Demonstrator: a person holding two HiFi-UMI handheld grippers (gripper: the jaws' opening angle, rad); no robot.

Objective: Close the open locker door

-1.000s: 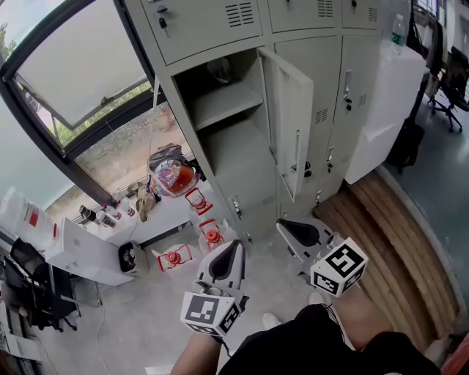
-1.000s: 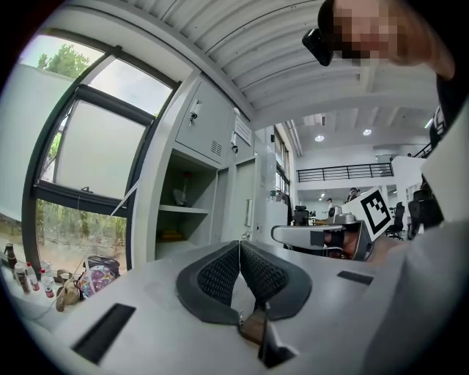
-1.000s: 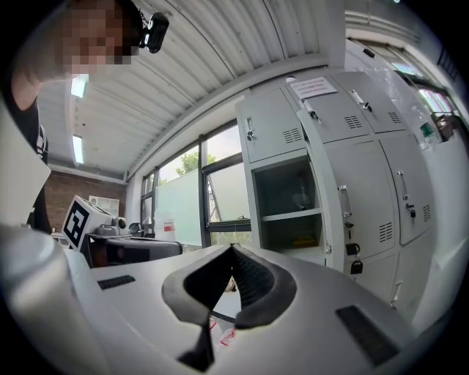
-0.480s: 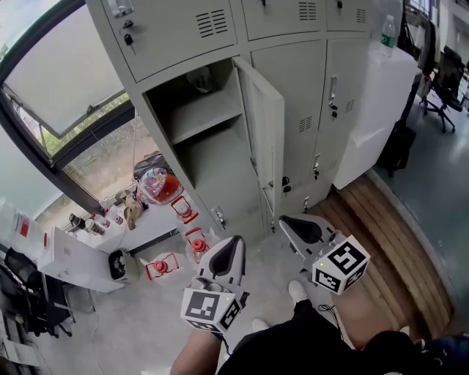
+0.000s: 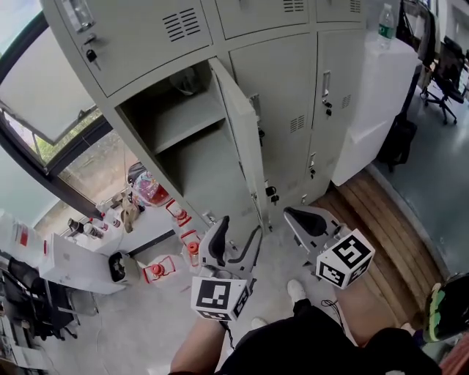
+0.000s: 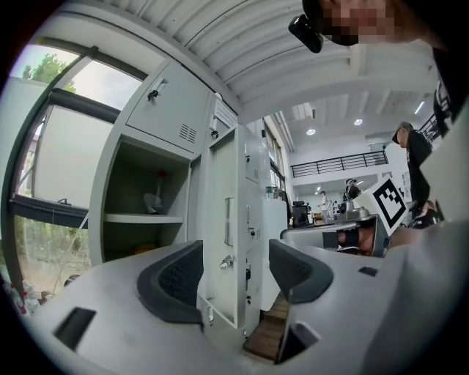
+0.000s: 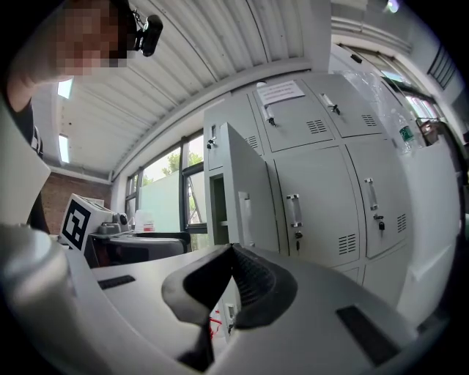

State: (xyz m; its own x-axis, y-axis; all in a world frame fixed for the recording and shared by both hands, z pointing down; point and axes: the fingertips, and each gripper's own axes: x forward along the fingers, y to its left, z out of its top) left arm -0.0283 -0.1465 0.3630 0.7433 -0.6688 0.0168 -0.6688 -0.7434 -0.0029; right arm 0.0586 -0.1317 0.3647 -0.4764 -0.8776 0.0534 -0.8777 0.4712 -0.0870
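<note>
The open locker door (image 5: 240, 139) is pale grey and stands out from the lower-left compartment (image 5: 183, 139), edge-on to me. My left gripper (image 5: 235, 239) hovers below the door's bottom corner, apart from it, and its jaws are opening with nothing between them. In the left gripper view the door (image 6: 223, 227) with its handle shows beyond the spread left gripper (image 6: 234, 277). My right gripper (image 5: 309, 220) is shut and empty, to the right of the door. In the right gripper view the door (image 7: 245, 212) stands ahead of the right gripper (image 7: 231, 282).
Red lanterns (image 5: 158, 268) and a white box (image 5: 69, 264) lie on the floor at the left under a window (image 5: 58, 139). A wooden platform (image 5: 381, 220) and a white cabinet (image 5: 366, 102) with a bottle (image 5: 383, 22) are at the right.
The left gripper's jaws went from shut to wide apart. The head view has shifted nearer the lockers, so the door now looks more edge-on. The right gripper stays shut.
</note>
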